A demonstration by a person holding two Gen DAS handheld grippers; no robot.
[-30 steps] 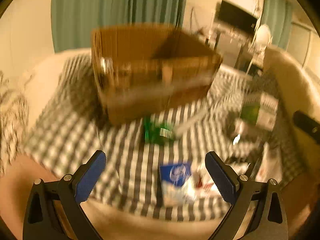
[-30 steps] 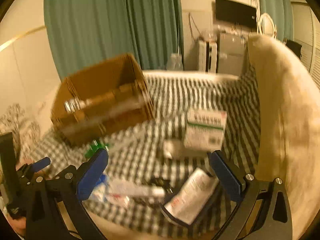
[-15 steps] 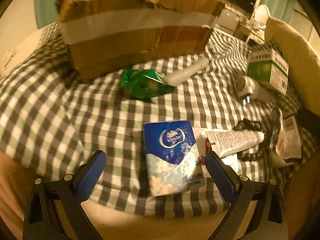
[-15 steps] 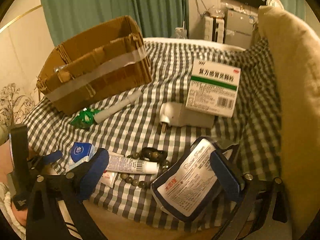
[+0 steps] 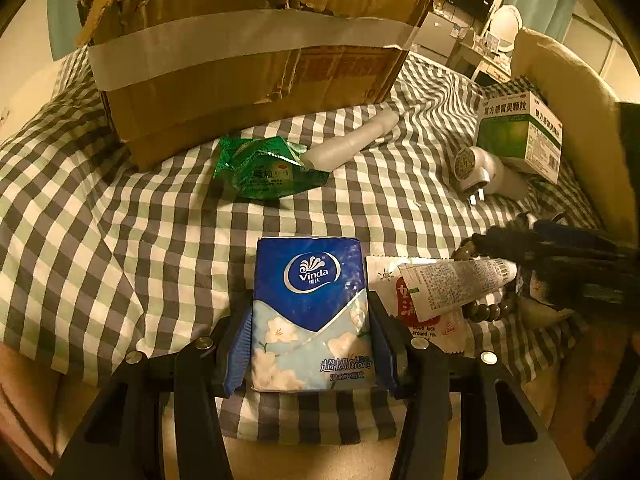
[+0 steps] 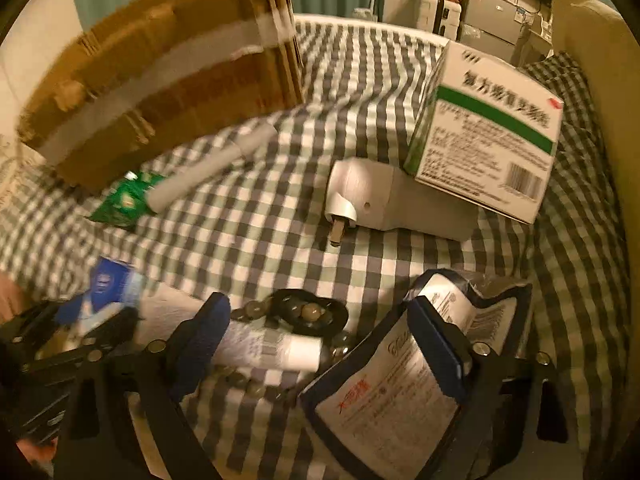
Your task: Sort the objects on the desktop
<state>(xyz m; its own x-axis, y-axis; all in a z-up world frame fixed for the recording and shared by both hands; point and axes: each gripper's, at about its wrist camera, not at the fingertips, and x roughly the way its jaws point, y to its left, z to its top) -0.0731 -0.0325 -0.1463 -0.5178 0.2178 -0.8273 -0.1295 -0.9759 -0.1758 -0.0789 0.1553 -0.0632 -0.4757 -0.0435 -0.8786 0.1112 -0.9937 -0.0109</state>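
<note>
a checked cloth (image 5: 120, 220) covers the surface. on it lie a cardboard box (image 5: 248, 76), green sachet (image 5: 268, 168), white tube (image 5: 352, 140), tissue pack (image 5: 312, 312), plug adapter (image 6: 372, 200), medicine box (image 6: 488, 132), beads (image 6: 308, 312).

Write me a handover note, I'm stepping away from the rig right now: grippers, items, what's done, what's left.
Left gripper: jaws just closed onto the blue Vinda tissue pack, which lies flat on the checked cloth.
Right gripper: open, jaws just narrowing, over the white tube and dark bead bracelet; it grips nothing.
The torn brown cardboard box stands behind; its inside is hidden.
Done: one grasp. Left: lift the pack, sort everything else.
</note>
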